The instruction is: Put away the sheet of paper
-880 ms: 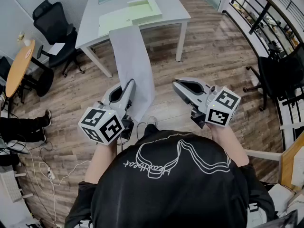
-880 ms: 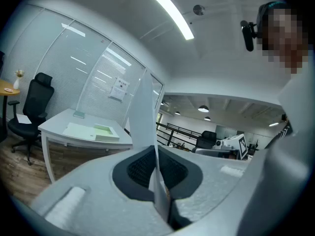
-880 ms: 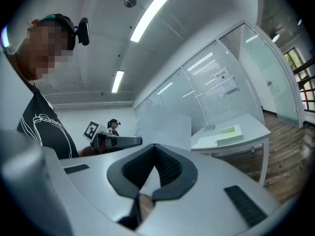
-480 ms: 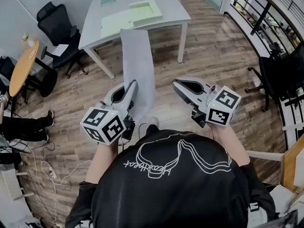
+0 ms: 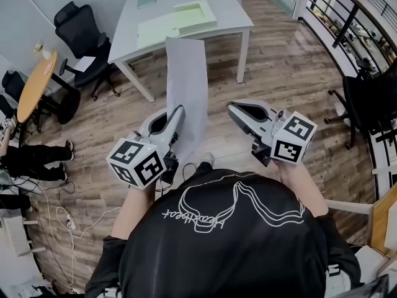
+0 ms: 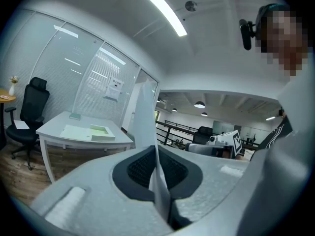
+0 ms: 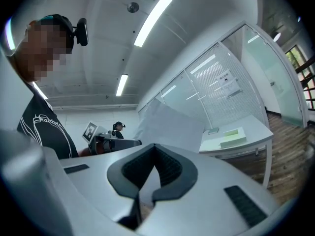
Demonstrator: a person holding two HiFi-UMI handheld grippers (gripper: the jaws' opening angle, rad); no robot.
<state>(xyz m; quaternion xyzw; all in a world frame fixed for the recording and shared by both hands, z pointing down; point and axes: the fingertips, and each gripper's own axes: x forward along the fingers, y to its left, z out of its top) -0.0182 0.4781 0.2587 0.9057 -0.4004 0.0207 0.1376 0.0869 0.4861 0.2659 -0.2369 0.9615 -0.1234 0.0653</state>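
A long pale grey sheet of paper sticks out forward from my left gripper, which is shut on its near end. In the left gripper view the sheet stands on edge between the pressed pads. My right gripper is held level beside it, a little apart, shut with nothing in it. From the right gripper view the sheet shows broadside next to the left gripper. Ahead stands a grey table bearing a pale green open folder with a box-like tray.
Black office chairs and a round wooden table stand at the left, where a seated person's legs show. Cables lie on the wood floor. A railing and another chair are at the right.
The sheet and the left gripper have shifted a little to the right, and the sheet's far end now points more squarely at the table. The right gripper has hardly moved.
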